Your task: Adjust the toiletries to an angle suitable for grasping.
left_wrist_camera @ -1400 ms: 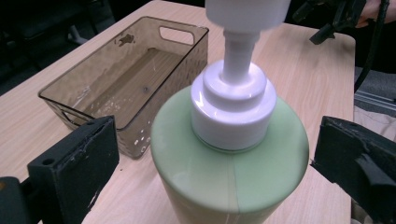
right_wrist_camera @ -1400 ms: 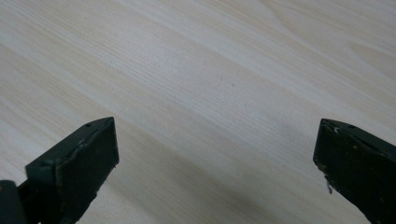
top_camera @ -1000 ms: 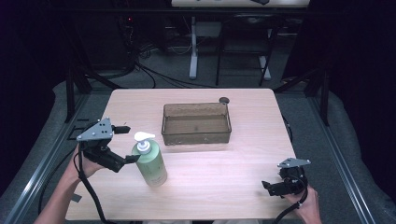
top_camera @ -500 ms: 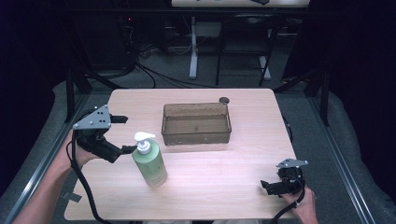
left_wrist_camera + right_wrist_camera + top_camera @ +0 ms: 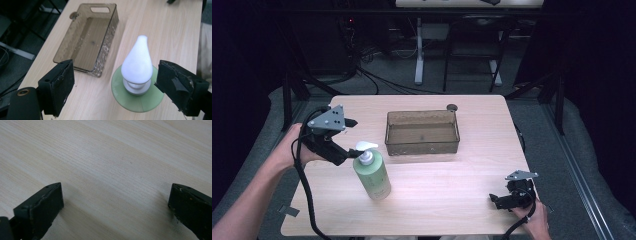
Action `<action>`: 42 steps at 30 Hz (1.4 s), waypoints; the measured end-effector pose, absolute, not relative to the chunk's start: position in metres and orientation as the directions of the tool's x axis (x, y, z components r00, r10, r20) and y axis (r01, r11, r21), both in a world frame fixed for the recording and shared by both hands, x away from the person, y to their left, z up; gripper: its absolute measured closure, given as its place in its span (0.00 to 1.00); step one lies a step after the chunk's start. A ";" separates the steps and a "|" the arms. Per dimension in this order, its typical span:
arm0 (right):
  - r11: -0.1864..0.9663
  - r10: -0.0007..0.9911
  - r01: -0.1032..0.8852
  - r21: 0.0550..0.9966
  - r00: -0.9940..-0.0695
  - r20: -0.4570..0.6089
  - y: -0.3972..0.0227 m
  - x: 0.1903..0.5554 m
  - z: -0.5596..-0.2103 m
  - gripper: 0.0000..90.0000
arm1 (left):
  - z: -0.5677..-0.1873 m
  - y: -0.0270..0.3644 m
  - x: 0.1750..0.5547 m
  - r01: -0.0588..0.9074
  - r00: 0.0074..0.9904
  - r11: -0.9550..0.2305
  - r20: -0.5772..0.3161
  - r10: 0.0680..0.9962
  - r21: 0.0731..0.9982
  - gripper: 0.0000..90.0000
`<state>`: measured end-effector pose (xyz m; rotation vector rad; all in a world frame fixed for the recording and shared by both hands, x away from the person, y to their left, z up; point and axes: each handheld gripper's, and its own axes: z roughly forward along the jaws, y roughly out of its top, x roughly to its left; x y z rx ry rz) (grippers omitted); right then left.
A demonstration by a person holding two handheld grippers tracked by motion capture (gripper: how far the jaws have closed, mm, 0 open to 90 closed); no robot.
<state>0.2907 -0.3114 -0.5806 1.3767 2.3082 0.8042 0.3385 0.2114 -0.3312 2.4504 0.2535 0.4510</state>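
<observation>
Just now closing, left hand-held gripper (image 5: pixel 113 90) straddles pump bottle (image 5: pixel 137 75), untouched.

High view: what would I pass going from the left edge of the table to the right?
Left gripper in a hand → green soap bottle with white pump → brown see-through plastic bin → right gripper, low on the pale wooden table.

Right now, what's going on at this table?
A person holds a gripper in each hand. The left gripper hangs over the white pump of a green soap bottle, its jaws just closing, either side of the pump, not touching. The right gripper rests open near the table's edge. A brown bin stands behind.
</observation>
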 end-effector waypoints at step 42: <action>0.351 0.892 0.692 0.631 -0.452 -0.001 -0.317 0.290 -0.582 0.00 | -0.320 0.153 0.351 0.073 0.980 -0.980 0.167 0.104 0.185 0.69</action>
